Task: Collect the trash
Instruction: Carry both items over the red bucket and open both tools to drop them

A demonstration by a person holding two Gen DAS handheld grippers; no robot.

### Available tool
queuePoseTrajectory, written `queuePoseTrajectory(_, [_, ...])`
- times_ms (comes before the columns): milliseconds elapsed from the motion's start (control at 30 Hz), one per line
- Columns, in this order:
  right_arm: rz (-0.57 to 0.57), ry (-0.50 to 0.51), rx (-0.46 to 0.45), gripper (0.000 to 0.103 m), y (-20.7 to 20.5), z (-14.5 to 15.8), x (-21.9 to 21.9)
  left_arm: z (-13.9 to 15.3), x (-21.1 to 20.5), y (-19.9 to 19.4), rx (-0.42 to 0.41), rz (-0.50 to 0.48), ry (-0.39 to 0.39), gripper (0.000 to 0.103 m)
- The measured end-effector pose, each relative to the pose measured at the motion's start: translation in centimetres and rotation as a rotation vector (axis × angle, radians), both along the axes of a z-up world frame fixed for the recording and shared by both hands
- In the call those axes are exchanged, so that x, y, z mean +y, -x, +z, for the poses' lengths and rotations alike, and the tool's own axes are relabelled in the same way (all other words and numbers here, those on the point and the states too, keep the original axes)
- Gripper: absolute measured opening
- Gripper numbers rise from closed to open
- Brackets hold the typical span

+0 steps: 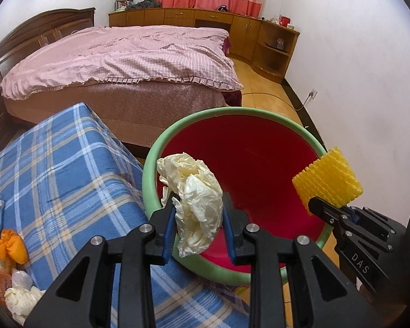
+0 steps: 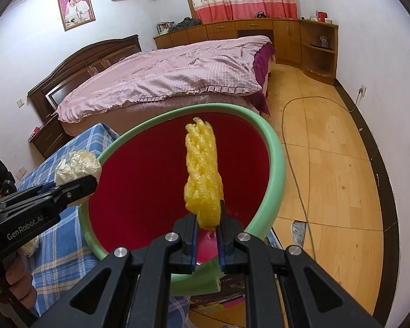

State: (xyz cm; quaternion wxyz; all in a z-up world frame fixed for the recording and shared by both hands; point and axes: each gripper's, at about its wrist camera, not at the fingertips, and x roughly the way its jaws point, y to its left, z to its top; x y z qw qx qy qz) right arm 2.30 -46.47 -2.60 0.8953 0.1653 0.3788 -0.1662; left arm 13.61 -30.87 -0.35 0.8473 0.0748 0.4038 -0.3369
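My left gripper (image 1: 198,205) is shut on a crumpled cream paper wad (image 1: 196,199) and holds it over the left rim of a red bin with a green rim (image 1: 259,112). My right gripper (image 2: 207,218) is shut on a yellow foam fruit net (image 2: 202,169) and holds it above the bin's red inside (image 2: 139,191). In the left wrist view the right gripper (image 1: 318,205) and the net (image 1: 328,183) hang over the bin's right rim. In the right wrist view the left gripper (image 2: 93,181) and the wad (image 2: 78,165) sit at the bin's left rim.
A blue plaid cloth (image 1: 54,169) covers the surface left of the bin. More crumpled paper (image 1: 19,298) and an orange item (image 1: 12,246) lie at its left end. A bed with a pink cover (image 1: 123,57) stands behind. A cable (image 2: 295,164) runs across the wooden floor on the right.
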Motion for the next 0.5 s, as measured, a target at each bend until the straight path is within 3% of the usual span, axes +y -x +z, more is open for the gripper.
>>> queuePoseTrajectory(100, [0.001, -0.009, 0.0, 0.015, 0.0, -0.2, 0.0, -0.2, 0.1, -0.4, 0.008, 0.013, 0.007, 0.044])
queuePoseTrajectory(167, [0.002, -0.016, -0.002, 0.022, 0.0, -0.3, -0.1, -0.2, 0.2, -0.5, 0.01, 0.024, 0.012, 0.047])
queuePoseTrajectory(333, [0.012, -0.028, -0.025, 0.033, 0.1, -0.2, -0.1, 0.0, 0.7, -0.4, 0.015, 0.046, 0.012, 0.048])
queuePoseTrajectory(500, [0.015, -0.029, -0.04, 0.035, 0.4, 0.4, 0.3, 0.6, 1.7, -0.2, 0.005, 0.061, 0.016, 0.048])
